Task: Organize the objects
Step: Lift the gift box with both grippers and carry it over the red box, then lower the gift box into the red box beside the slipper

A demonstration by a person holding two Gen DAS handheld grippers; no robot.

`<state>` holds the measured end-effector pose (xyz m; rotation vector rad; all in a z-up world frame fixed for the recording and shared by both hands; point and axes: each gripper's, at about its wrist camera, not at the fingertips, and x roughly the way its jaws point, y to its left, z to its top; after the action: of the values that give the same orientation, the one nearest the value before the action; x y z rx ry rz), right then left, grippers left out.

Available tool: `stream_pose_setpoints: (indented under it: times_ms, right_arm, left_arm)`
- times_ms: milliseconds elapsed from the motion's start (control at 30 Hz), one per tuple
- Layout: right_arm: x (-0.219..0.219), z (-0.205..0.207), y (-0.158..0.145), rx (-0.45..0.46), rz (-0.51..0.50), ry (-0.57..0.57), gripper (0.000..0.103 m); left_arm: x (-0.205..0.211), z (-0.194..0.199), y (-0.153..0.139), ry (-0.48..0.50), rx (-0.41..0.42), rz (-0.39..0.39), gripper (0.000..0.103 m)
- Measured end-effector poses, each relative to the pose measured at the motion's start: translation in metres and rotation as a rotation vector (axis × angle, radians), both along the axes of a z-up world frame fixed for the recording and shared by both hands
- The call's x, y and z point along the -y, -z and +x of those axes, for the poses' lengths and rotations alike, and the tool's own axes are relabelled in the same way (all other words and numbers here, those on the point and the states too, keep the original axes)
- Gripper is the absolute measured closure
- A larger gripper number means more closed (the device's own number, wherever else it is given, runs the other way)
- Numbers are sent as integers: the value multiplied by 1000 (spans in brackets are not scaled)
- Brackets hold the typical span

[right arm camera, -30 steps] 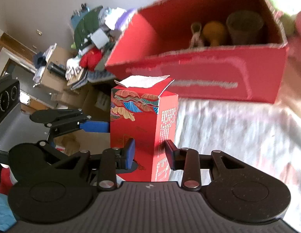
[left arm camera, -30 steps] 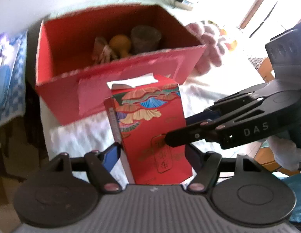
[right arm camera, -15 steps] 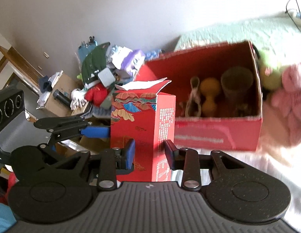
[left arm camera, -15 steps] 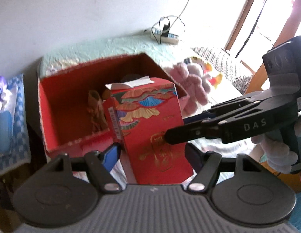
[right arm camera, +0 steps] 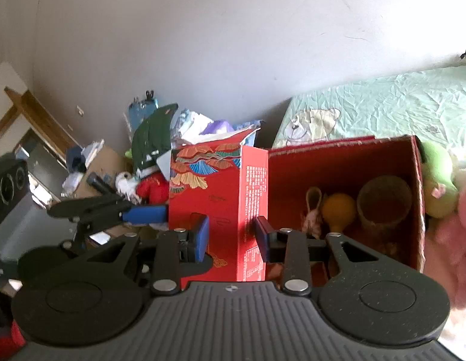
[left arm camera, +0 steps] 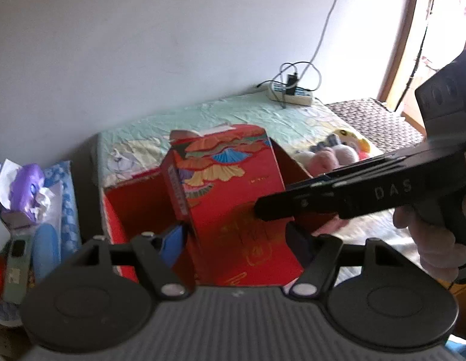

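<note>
Together the two grippers hold a tall red carton [left arm camera: 233, 198] upright in the air, at the near left corner of the big red box [right arm camera: 347, 162] on the bed [left arm camera: 257, 117]. In the left wrist view the left gripper [left arm camera: 236, 237] spans the carton's wide face, one blue pad at its left edge and the other finger at its right, so it is closed on the carton at a wide setting. From the right, the right gripper [left arm camera: 260, 207] reaches in and its dark tip lies against the carton's front. In the right wrist view the right gripper [right arm camera: 231, 234] clamps the carton's narrower sides between its blue pads, and the left gripper's blue finger [right arm camera: 144, 213] touches the carton's left face. The carton's top flap stands open, showing white inside. Inside the box sit a brown cup [right arm camera: 383, 201], an orange round thing [right arm camera: 338, 210] and a small pale item too dim to identify. Plush toys, green [right arm camera: 437, 180] and pink [right arm camera: 461, 225], lie just right of the box. A power strip [left arm camera: 290, 93] rests at the bed's far end, and a heap of clutter [right arm camera: 160, 138] sits left of the bed.
</note>
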<state>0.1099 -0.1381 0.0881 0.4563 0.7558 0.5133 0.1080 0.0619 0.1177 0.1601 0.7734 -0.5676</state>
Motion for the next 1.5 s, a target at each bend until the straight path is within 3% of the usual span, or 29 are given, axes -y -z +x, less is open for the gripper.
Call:
stream_pose_setpoints:
  times_ms: [167,500,933,1133,1500]
  right_arm:
    - [-1,26,13,-30,22,18,67]
    - [-11,64,55,-174,38,8,67]
    - [-20,91,90,-365,54,4,67]
    - [-24,100,100,-437,31,34,67]
    - [-26,107,106,-485,-24,37,67]
  left_arm:
    - [1,25,14,-31,-20,39,31]
    - [-4,75,60,-122,-121,103,31]
    - [-6,95,103,-162,-220,171,31]
    - [0,98,106,-152,-212,208,32]
    - [11,97,112,-125,-192,261,32]
